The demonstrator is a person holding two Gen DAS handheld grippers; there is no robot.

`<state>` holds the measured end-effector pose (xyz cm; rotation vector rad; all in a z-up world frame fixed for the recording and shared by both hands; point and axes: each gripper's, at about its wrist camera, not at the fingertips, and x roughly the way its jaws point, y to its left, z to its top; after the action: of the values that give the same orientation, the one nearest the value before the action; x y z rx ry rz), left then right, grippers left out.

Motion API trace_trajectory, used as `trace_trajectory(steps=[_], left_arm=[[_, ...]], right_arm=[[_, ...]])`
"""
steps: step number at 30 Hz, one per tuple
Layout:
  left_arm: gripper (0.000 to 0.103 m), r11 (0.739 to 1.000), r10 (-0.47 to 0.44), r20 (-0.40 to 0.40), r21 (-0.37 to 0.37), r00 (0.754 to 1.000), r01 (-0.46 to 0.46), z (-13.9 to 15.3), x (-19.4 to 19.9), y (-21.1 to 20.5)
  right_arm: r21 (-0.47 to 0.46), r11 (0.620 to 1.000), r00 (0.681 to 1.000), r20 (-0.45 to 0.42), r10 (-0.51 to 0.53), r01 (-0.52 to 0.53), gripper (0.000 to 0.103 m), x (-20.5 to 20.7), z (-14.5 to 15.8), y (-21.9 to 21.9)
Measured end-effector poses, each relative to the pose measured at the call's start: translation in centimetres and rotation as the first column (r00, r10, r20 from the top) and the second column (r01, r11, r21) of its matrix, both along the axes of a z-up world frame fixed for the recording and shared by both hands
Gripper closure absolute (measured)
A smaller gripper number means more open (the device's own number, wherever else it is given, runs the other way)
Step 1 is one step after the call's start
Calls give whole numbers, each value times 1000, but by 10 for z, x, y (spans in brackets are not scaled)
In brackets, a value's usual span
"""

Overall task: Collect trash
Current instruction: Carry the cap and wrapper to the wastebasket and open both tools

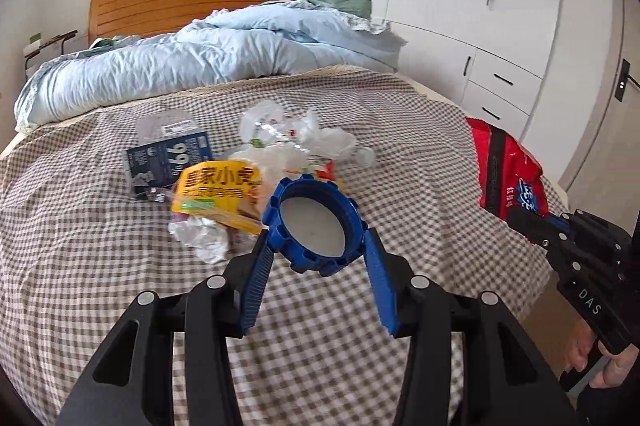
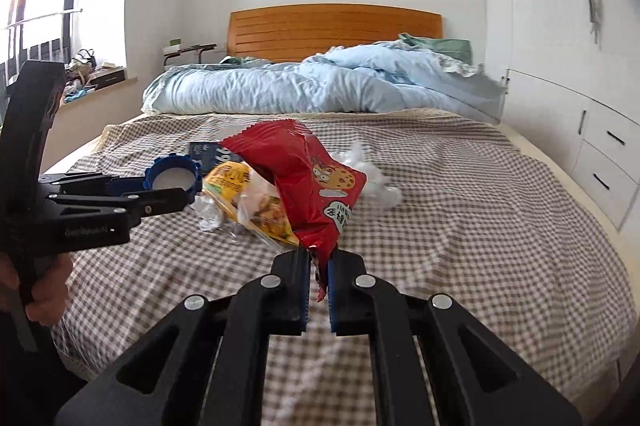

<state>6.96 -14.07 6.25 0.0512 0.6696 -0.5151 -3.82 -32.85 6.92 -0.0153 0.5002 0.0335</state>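
Two pieces are in hand. The left gripper clamps a blue lid between its pads, and the right gripper pinches a red snack bag by its edge — both lifted clear of the bed. Beyond them, much is left: a yellow wrapper, crumpled clear plastic and a dark carton.

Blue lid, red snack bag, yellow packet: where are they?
blue lid [image 1: 316,260], left wrist view, front rim.
red snack bag [image 2: 298,169], right wrist view, middle.
yellow packet [image 1: 214,185], left wrist view, printed face.
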Motion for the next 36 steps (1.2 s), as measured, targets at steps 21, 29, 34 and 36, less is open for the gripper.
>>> trace_trajectory(steps=[21,29,34,36], left_arm=[[59,898,-440,-134,-48,888,438,-27,-134,-201],[59,834,-521,-324,6,790,552,-100,-173,-268],[59,815,-525,-397,18,752,579,-125,-181,-285],[59,812,-521,-434,14,735,584,-135,-184,-292]], right_arm=[[4,917,842,-398,-364,398,96,-173,-117,-151],[82,861,705,-615,-352,501,95,-183,-230,-178],[35,844,654,-650,-388,536,69,-174,-255,-186],[28,832,649,-640,-410,553,52,-176,-257,-189]])
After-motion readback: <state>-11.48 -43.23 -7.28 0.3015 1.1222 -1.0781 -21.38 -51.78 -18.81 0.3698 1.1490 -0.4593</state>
